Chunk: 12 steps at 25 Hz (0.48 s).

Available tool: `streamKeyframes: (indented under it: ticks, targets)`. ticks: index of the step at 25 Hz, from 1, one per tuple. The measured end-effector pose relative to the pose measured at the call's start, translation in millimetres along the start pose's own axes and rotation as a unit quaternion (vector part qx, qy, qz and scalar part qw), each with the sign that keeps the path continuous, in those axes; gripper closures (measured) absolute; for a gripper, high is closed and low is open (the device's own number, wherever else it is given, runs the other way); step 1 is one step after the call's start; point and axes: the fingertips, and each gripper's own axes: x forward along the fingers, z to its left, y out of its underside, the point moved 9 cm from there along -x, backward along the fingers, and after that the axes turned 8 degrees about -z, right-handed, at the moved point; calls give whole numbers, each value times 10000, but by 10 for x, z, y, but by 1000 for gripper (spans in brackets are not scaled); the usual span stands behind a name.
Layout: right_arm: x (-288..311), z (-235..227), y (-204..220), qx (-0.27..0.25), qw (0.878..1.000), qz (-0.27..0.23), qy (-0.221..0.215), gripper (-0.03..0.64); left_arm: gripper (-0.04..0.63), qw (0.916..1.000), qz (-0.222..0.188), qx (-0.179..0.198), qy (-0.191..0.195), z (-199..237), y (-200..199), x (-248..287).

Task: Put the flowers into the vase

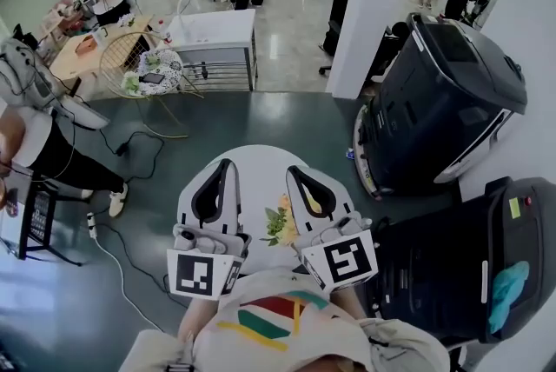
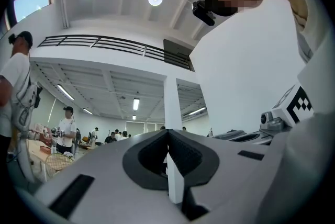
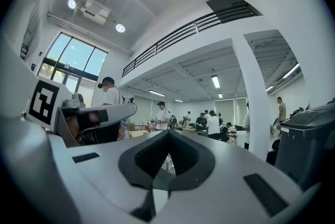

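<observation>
Flowers (image 1: 280, 224) — pale orange and yellow blooms with green leaves — over the round white tabletop (image 1: 261, 160), low between the two grippers; possibly standing in something, base hidden in the head view. Left gripper (image 2: 167, 132) held above the tabletop, jaws pressed together with nothing between. Right gripper (image 3: 168, 133) likewise — jaws closed tip to tip, empty, just beside the blooms.
</observation>
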Motion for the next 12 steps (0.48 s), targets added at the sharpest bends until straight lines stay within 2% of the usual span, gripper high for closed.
streamKeyframes:
  ticks: [12]
  targets:
    - [15,6,15,159,9998,-116,-78,606,588,10000,24,62,-22,28,-16,-1]
